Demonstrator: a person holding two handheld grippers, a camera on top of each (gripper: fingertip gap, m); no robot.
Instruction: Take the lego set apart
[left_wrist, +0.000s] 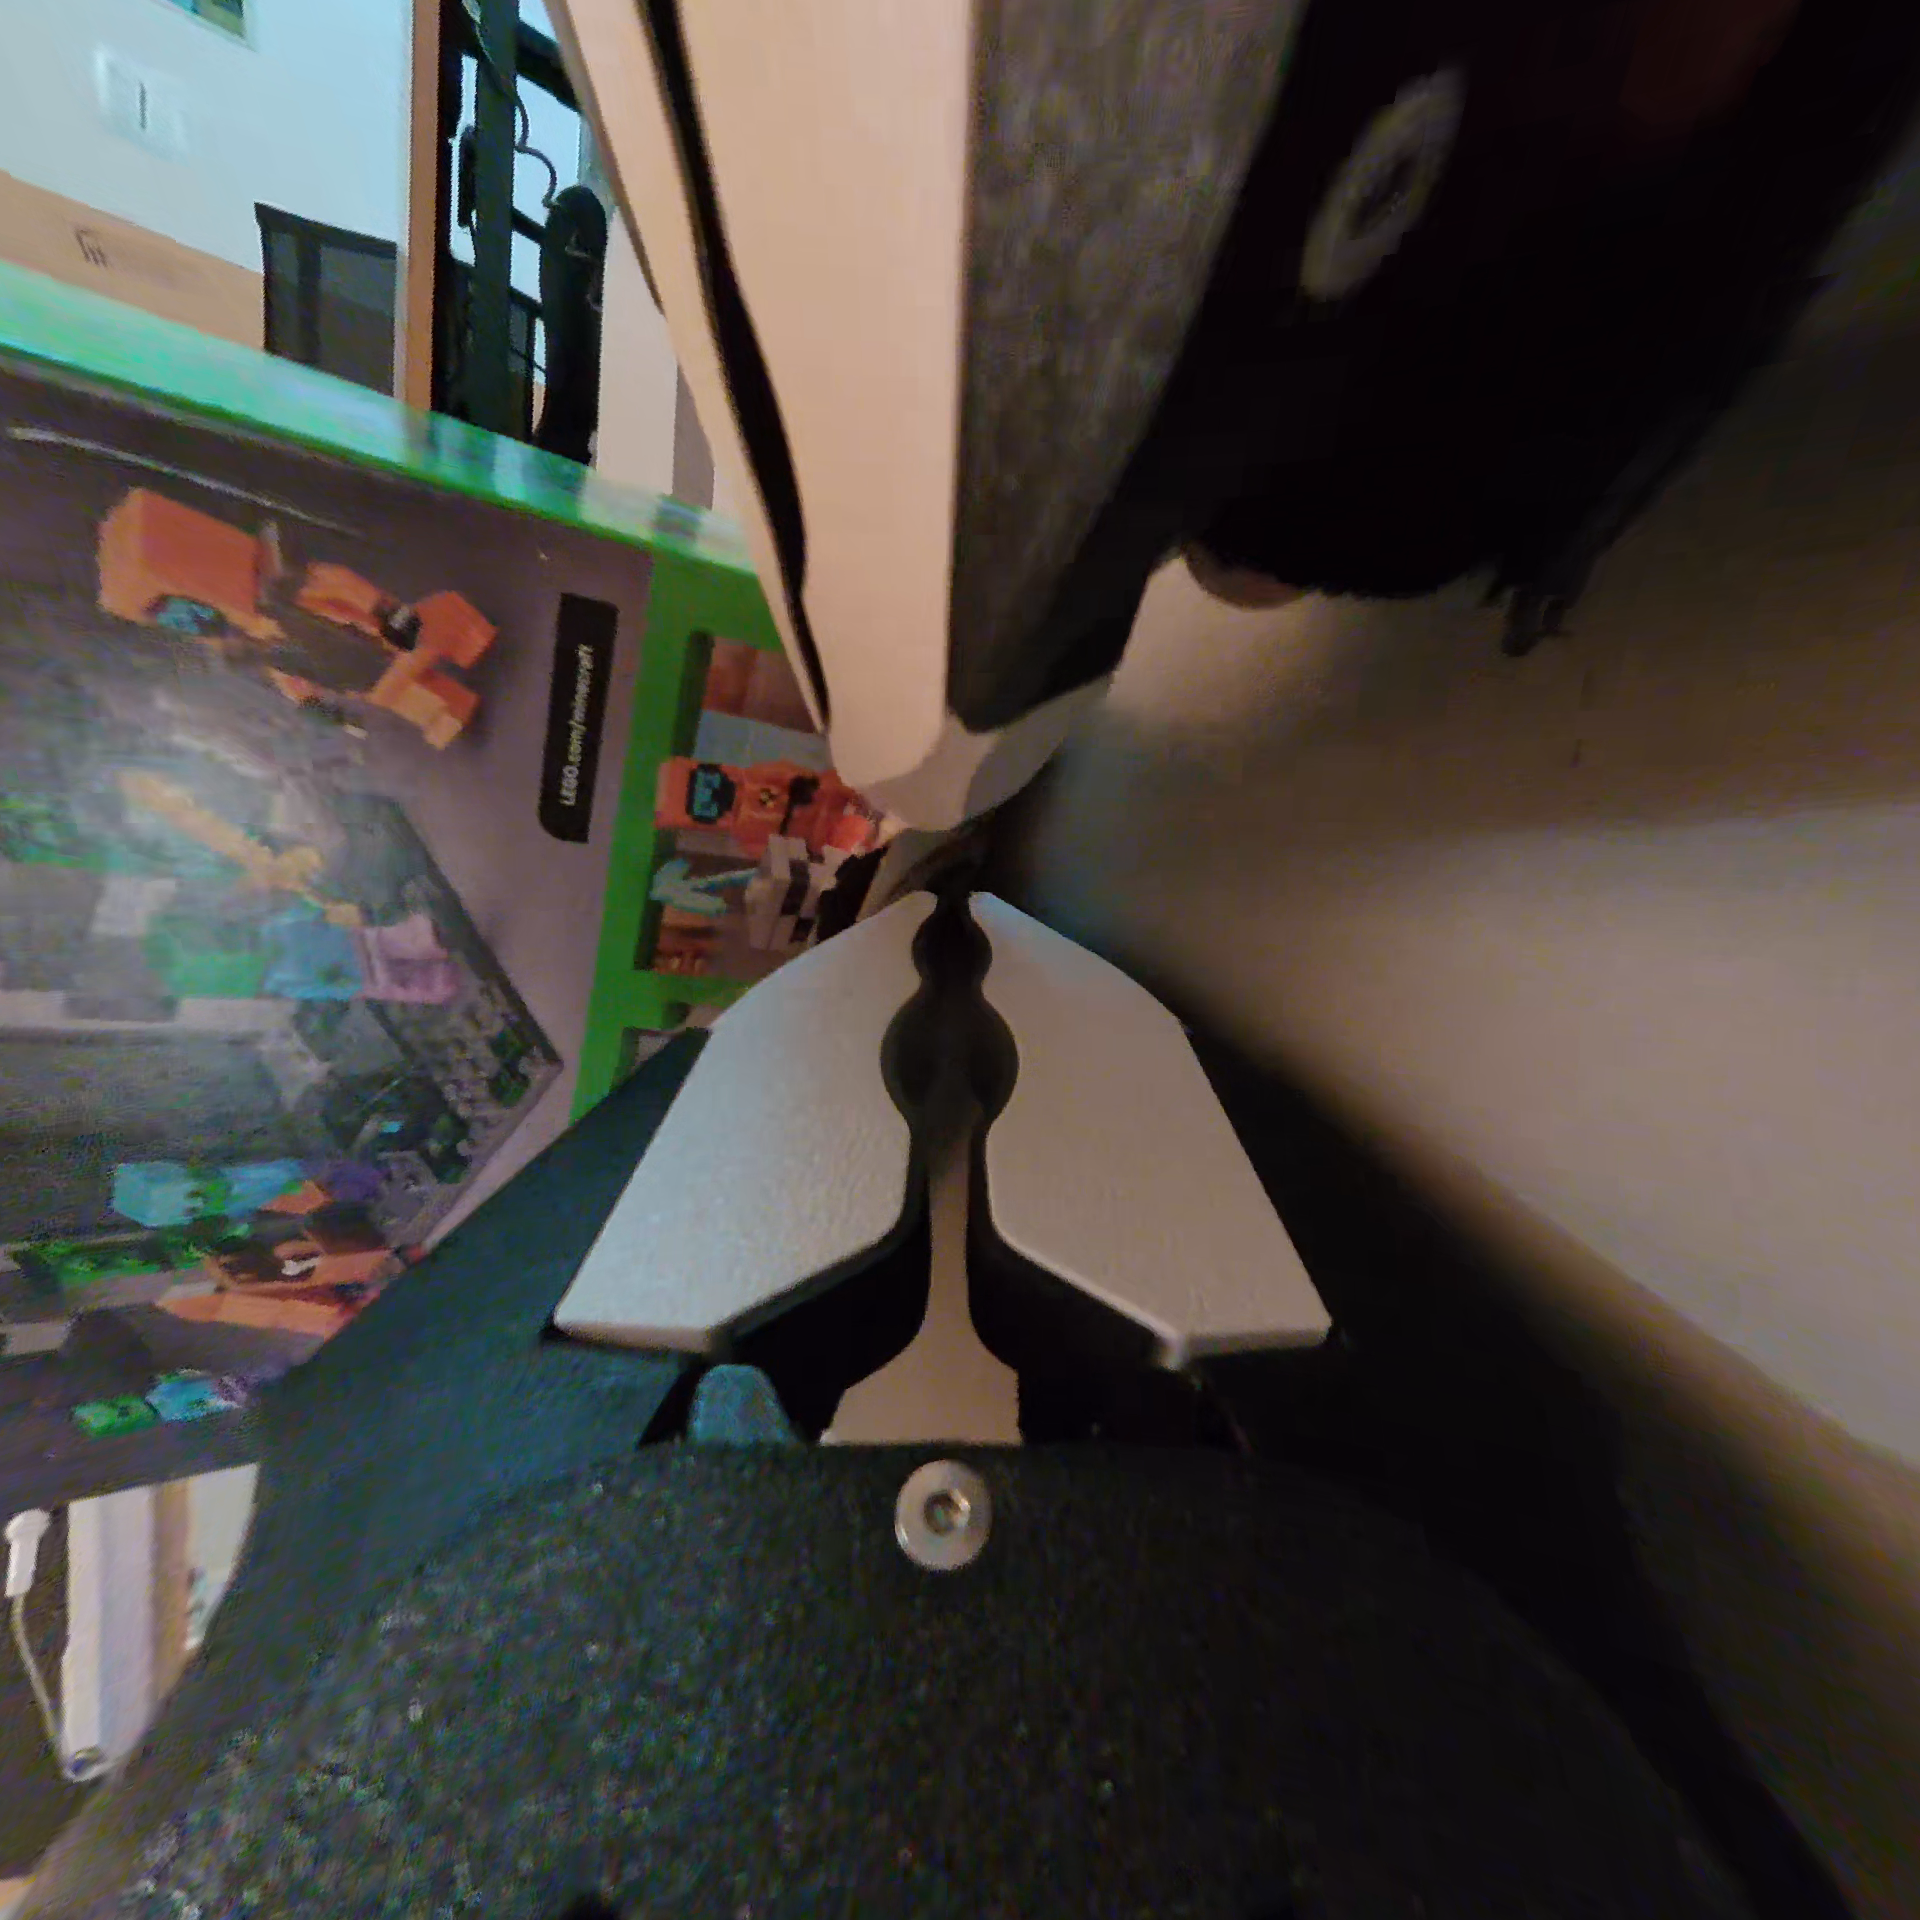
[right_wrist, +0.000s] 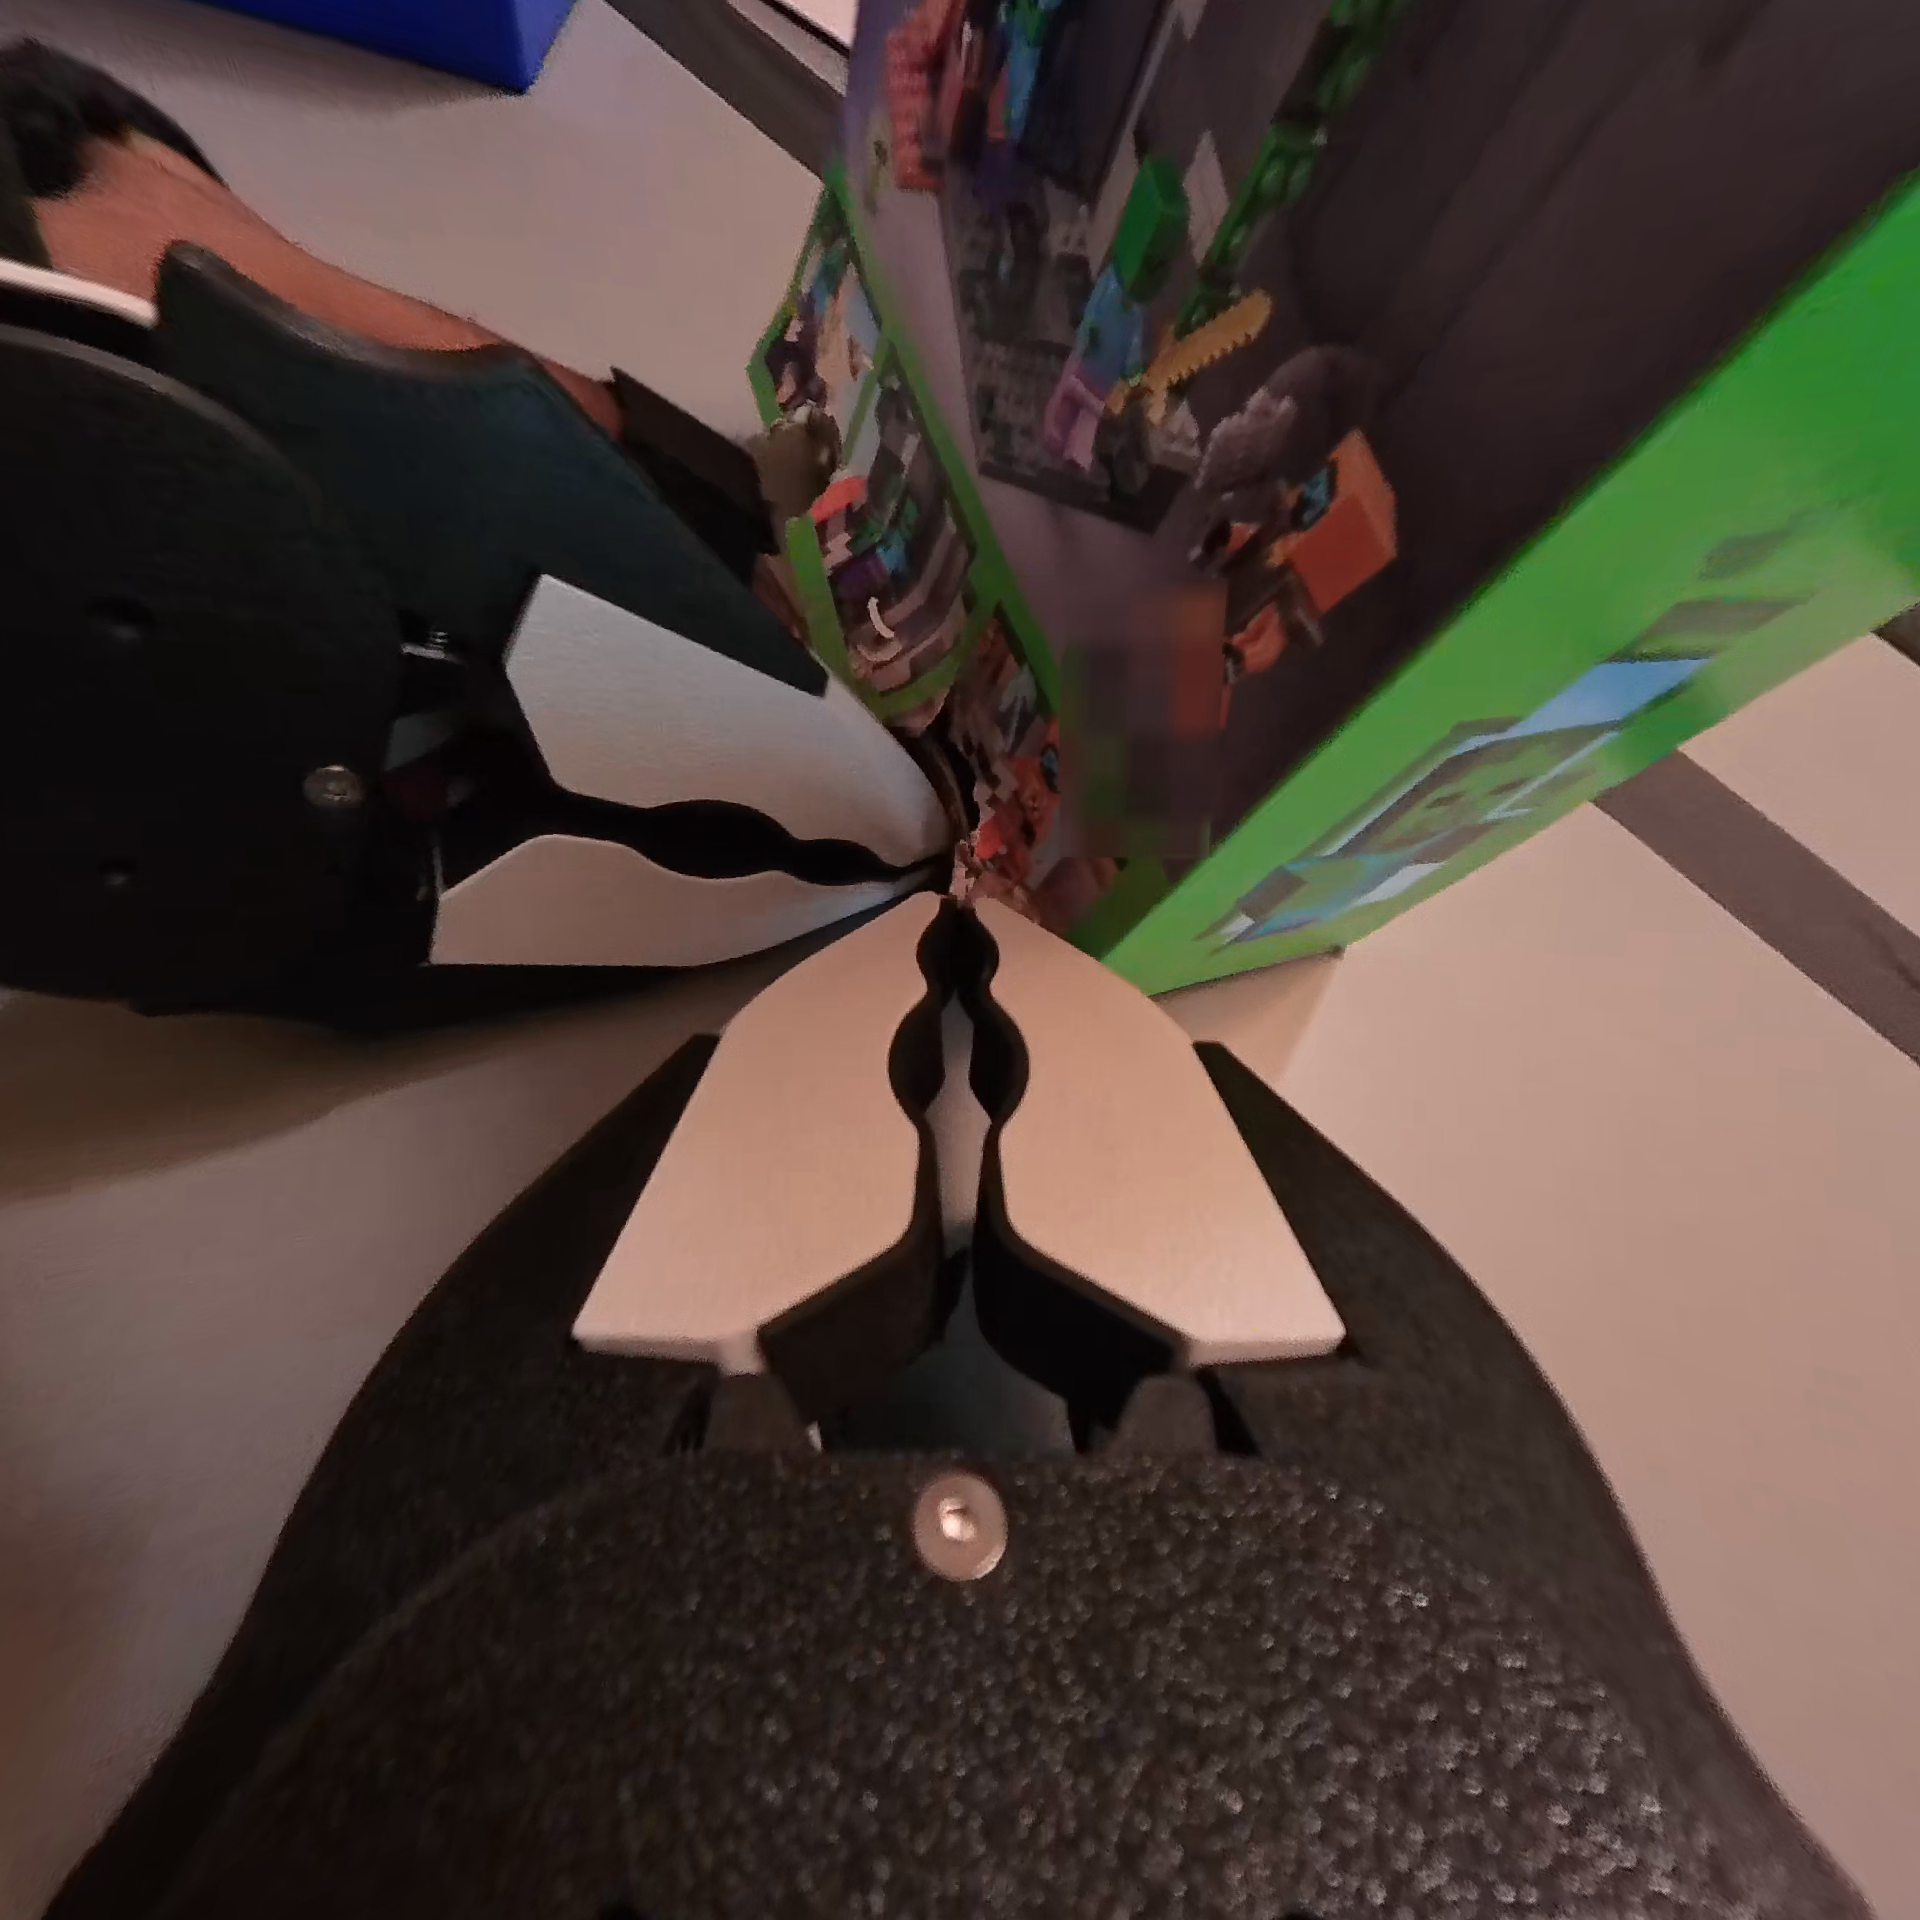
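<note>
Pale counter (right_wrist: 260, 1195) carries the tilted green lego box (right_wrist: 1455, 665); left gripper (left_wrist: 951, 894) and right gripper (right_wrist: 961, 902), both closed, pinch its torn corner.

A pale bench (right_wrist: 1558, 1195) crossed by a dark grey stripe (right_wrist: 1766, 883); behind, a white wall (left_wrist: 312, 125) with a dark doorway (left_wrist: 499, 208), dimly lit

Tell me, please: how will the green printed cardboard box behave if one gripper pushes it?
The green printed cardboard box stands tilted on the white table, so it may tip. Its thin panels probably flex. It looks torn where the right gripper and left gripper meet.
</note>
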